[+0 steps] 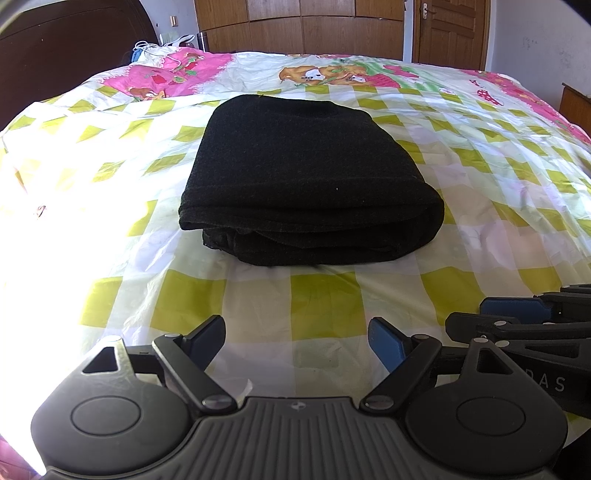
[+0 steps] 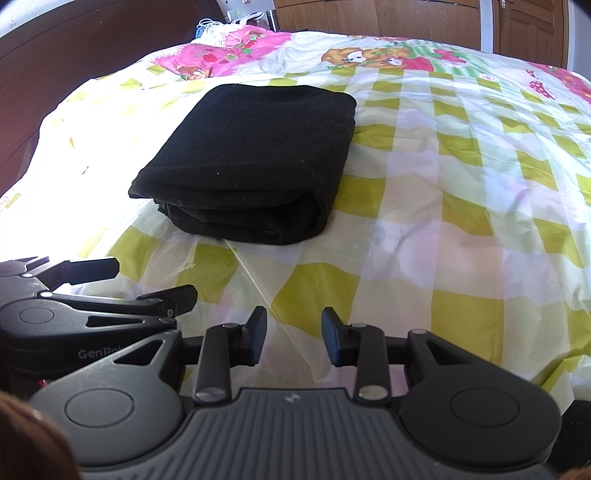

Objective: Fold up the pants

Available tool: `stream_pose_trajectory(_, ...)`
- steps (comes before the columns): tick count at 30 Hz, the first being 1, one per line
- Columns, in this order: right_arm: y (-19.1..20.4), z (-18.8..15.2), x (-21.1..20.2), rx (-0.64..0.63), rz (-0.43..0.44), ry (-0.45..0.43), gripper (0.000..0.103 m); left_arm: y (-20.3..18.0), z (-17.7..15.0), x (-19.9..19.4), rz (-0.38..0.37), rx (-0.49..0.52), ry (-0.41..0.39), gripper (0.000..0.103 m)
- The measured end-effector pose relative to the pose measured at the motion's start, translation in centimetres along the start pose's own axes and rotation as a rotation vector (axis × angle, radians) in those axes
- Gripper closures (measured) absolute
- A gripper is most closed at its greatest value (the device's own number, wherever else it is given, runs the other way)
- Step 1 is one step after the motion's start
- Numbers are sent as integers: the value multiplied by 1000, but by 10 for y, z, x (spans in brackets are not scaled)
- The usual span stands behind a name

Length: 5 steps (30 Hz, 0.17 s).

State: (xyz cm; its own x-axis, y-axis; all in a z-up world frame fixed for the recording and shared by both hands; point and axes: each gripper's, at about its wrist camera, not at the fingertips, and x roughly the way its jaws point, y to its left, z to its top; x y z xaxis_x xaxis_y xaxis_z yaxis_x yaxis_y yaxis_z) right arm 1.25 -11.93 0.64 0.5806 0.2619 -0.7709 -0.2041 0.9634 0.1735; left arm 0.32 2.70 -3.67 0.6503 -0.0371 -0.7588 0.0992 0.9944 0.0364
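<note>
Fingers of left gripper (image 1: 296, 338) spread wide and empty, right gripper (image 2: 294, 336) fingers narrower apart, also empty, "GenRo" lettering on left gripper housing, black pants (image 1: 306, 181) folded on checked bedsheet (image 1: 332, 295), beyond both grippers.

A home bedroom: a wide bed under a white sheet with yellow-green checks and pink cartoon print (image 1: 332, 302), a dark wooden headboard (image 1: 70, 48) at one side, brown wooden wardrobe doors (image 1: 303, 26) and a panelled wooden room door (image 1: 452, 31) beyond.
</note>
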Motion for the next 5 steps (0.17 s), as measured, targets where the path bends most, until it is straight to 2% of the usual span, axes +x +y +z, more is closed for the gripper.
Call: stream_pose_trajectory(5,0,0,0,-1,0,0,69,0,0,1,3,-2,1,10)
